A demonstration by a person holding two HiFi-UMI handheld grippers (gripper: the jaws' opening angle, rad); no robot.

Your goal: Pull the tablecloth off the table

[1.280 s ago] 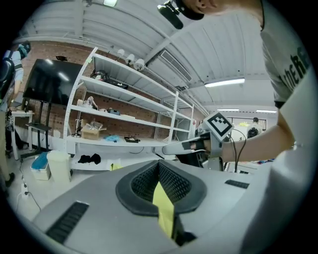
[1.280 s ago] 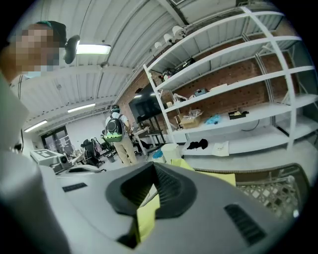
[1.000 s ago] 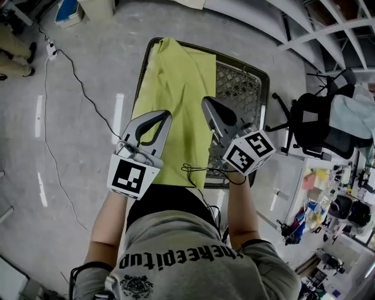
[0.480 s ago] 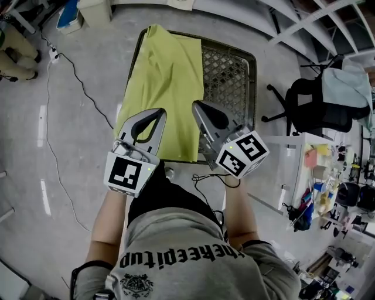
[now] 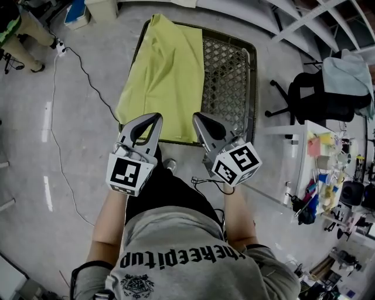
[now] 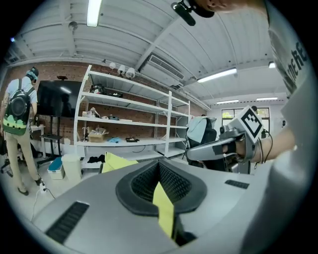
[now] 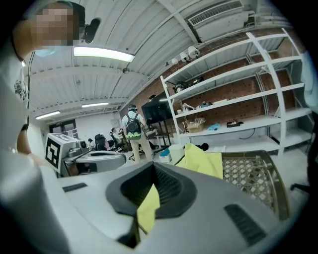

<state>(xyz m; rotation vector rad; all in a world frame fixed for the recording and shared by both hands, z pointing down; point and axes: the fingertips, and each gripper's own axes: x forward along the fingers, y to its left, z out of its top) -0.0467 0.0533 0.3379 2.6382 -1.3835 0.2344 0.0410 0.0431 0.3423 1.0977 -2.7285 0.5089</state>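
The left claw [image 5: 156, 118] and the right claw [image 5: 198, 118] are both pressed together, each pinching the near edge of the yellow tablecloth [image 5: 165, 73]. Ahead of the 2 claws the cloth covers the left part of the mesh desk [image 5: 229, 76]. Far ahead of the left claw stands a white bin [image 5: 98, 8]; its content does not show.

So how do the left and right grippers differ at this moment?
In the head view the left gripper leans toward the picture's right and the right gripper leans toward its left, so their tips converge. The left gripper's marker cube shows one face to the head camera; the right gripper's marker cube shows two. Shared: both are shut on the yellow tablecloth.
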